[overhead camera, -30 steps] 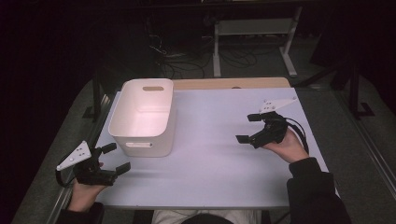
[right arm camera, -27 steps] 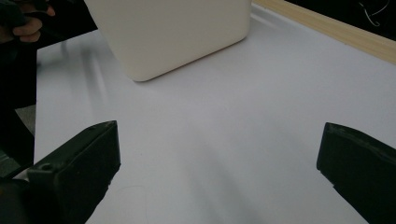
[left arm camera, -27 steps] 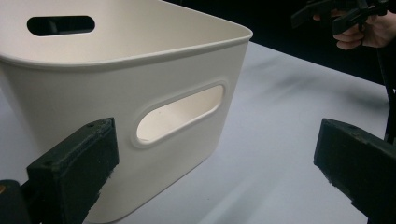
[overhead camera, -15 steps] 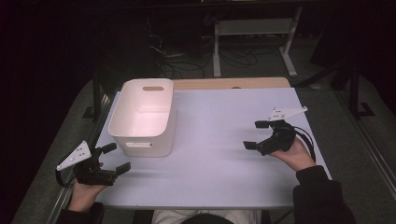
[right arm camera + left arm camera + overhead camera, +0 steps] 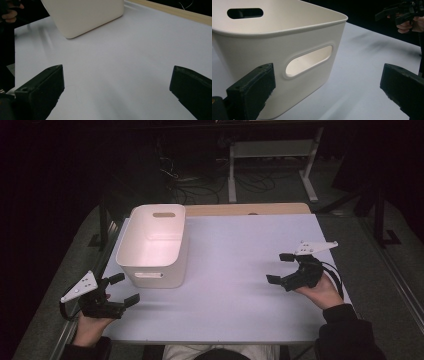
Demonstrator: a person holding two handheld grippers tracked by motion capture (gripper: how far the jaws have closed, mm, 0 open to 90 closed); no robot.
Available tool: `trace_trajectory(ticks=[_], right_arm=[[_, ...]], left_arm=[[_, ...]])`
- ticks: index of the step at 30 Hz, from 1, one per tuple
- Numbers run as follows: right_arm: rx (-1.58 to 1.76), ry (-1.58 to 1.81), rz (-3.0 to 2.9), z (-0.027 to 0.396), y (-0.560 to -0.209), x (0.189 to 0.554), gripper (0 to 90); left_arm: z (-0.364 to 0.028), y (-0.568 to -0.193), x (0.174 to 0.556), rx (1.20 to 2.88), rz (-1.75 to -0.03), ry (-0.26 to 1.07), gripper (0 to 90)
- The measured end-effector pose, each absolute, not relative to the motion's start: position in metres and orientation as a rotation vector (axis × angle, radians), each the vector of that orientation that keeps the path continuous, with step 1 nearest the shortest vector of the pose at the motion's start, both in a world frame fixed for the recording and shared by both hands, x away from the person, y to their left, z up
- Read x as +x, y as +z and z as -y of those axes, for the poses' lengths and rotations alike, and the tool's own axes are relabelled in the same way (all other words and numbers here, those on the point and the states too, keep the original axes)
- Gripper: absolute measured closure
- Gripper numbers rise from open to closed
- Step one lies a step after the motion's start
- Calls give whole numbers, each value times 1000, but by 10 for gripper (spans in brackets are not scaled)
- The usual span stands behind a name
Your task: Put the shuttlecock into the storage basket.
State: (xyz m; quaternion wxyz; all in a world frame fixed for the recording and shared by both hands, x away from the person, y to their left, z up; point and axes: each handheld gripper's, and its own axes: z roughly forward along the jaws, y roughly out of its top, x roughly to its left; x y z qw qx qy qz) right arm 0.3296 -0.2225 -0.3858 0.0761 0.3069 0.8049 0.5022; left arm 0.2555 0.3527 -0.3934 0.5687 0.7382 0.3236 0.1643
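A white plastic bin (image 5: 153,242) with slot handles stands on the left part of the pale table (image 5: 235,265); its inside looks bare. My left gripper (image 5: 124,290) is held open at the table's front left corner, just in front of the bin, with nothing between its jaws. In the left gripper view the bin (image 5: 279,47) is close ahead with its handle slot facing me. My right gripper (image 5: 280,268) is held open over the table's right side, jaws pointing left toward the bin (image 5: 85,15), holding nothing.
A wooden strip (image 5: 250,209) runs along the table's far edge. Beyond it are a metal stand (image 5: 272,155) and cables on a dark floor. The person's hands and dark sleeves come in at the bottom corners.
My right gripper has drifted right and toward the table's near edge, staying open. The left gripper and the bin have kept still.
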Motion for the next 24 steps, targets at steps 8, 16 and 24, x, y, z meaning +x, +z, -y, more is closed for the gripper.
trace_trajectory(ticks=[8,16,24], right_arm=[[968,1489,-2372,236,-397,319,0],[1003,1474,-2334,248,-407,308,0],[1026,1455,-2299,260,-416,299,0]], left_arm=[[-353,-394,256,1733,-762,387,0],[-353,-393,256,1733,-763,389,0],[-353,-393,256,1732,-764,390,0]])
